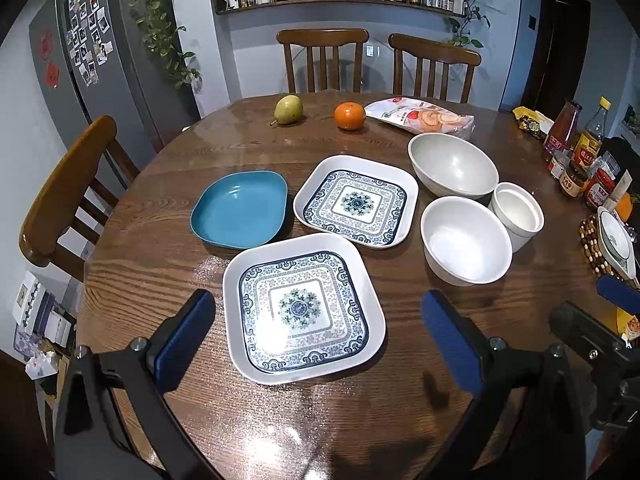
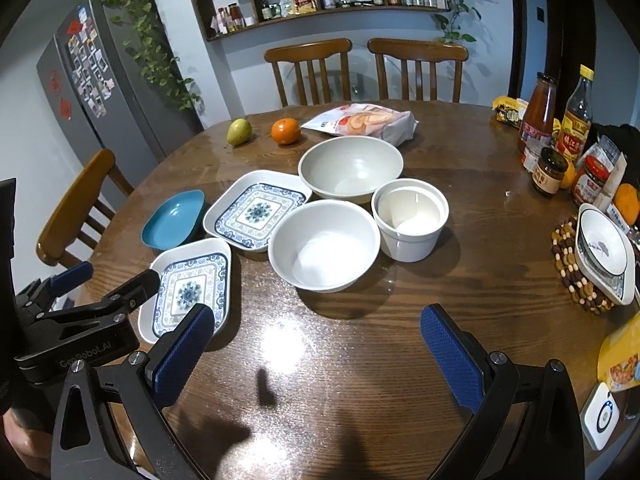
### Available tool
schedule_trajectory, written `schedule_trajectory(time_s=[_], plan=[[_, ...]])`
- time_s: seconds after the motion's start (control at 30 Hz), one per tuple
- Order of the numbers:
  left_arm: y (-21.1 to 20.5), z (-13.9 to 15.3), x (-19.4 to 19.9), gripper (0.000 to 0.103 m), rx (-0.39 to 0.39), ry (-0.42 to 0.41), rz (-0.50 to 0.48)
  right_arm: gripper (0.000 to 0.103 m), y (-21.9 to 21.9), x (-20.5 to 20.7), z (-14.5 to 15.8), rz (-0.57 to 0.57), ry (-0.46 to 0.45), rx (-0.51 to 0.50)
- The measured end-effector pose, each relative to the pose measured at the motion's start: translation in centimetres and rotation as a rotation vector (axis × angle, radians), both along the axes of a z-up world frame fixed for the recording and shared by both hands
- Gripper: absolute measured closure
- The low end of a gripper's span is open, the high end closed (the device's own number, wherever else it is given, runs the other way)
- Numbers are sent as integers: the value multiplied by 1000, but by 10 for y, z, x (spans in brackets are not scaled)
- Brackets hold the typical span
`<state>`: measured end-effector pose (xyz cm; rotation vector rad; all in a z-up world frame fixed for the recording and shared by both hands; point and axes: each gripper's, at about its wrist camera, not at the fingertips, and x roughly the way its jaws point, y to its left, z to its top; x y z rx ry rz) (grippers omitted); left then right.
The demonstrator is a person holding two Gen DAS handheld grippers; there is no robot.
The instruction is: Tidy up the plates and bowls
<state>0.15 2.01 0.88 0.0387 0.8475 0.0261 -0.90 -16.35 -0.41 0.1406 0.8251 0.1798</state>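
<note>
On the round wooden table (image 1: 160, 272) lie two square blue-patterned plates, a near one (image 1: 304, 308) (image 2: 188, 292) and a far one (image 1: 356, 202) (image 2: 256, 210). A blue dish (image 1: 242, 210) (image 2: 174, 220) sits to their left. To the right stand a grey-white bowl (image 1: 454, 166) (image 2: 351, 168), a white bowl (image 1: 466, 240) (image 2: 324, 246) and a small white pot (image 1: 518, 214) (image 2: 410, 218). My left gripper (image 1: 320, 336) is open and empty above the near plate. My right gripper (image 2: 320, 344) is open and empty over bare table, in front of the white bowl.
A pear (image 1: 288, 109), an orange (image 1: 350, 116) and a snack bag (image 1: 420, 115) lie at the back. Sauce bottles and jars (image 2: 560, 136) crowd the right edge, with a dish on a beaded mat (image 2: 604, 254). Chairs (image 1: 322, 60) ring the table.
</note>
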Motion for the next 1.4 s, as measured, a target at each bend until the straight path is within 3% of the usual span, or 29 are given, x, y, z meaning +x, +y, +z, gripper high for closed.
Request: schedule_trajectory(time_s=[1.4], plan=[[19, -13, 10, 1, -28, 38, 20, 0, 27, 14, -8, 65, 46, 4]])
